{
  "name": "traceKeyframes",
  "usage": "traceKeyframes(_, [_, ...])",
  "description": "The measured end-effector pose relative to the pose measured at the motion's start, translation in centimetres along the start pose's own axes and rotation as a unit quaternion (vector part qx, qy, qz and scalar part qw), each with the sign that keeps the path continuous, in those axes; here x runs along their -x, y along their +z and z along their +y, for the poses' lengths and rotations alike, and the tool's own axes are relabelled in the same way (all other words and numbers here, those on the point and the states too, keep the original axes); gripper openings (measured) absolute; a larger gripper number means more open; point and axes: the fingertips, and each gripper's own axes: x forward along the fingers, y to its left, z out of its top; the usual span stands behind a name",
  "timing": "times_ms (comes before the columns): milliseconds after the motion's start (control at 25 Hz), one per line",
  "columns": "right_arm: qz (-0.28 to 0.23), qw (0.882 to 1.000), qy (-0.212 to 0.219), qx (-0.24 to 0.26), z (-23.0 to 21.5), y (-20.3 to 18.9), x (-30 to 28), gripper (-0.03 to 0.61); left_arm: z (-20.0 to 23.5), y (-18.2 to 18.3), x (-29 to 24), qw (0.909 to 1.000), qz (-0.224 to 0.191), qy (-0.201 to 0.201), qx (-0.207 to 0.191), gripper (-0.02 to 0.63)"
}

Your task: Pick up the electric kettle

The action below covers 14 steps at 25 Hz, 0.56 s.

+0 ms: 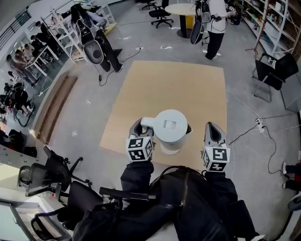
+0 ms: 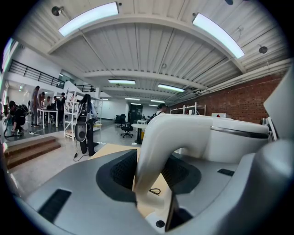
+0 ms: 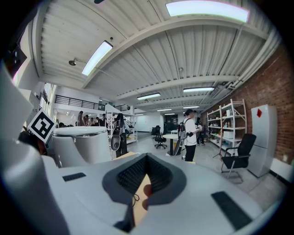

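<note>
A white electric kettle (image 1: pixel 170 126) was seen from above at the centre of the head view, held up in the air over the near edge of a large tan board (image 1: pixel 174 89) that was laid flat on the grey floor. The kettle's lid was closed, and its spout was turned toward the right gripper. The left gripper (image 1: pixel 141 128) was clenched on the kettle's curved handle (image 2: pixel 158 142) — in the left gripper view the white handle was shown passing between the two dark ribbed pads (image 2: pixel 120 170), with the kettle's body just to the right of it. The right gripper (image 1: pixel 214 132) was held just beside the kettle on its other side, apart from it; in the right gripper view its jaws were closed together at their tips with nothing between them, and the kettle was seen at the left. A cube with square black-and-white markers was carried on each gripper, the left cube (image 1: pixel 139 148) and the right cube (image 1: pixel 216 159) being nearest the camera. Black sleeves (image 1: pixel 138 176) were seen below the cubes. Farther off, a person in a white top (image 1: pixel 216 21) was standing beside a round table (image 1: pixel 182 10), black office chairs (image 1: pixel 51 172) were placed at the lower left, and a white cable (image 1: pixel 256 128) was trailed across the floor at the right — well apart from the board.
</note>
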Motion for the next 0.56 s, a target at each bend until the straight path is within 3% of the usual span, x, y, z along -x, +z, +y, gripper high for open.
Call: traceKeyframes(560, [0.000, 1.000, -0.006, 0.001, 0.15, -0.44, 0.02, 0.003, 0.15, -0.61, -0.25, 1.0000, 0.001, -0.006, -0.002, 0.147])
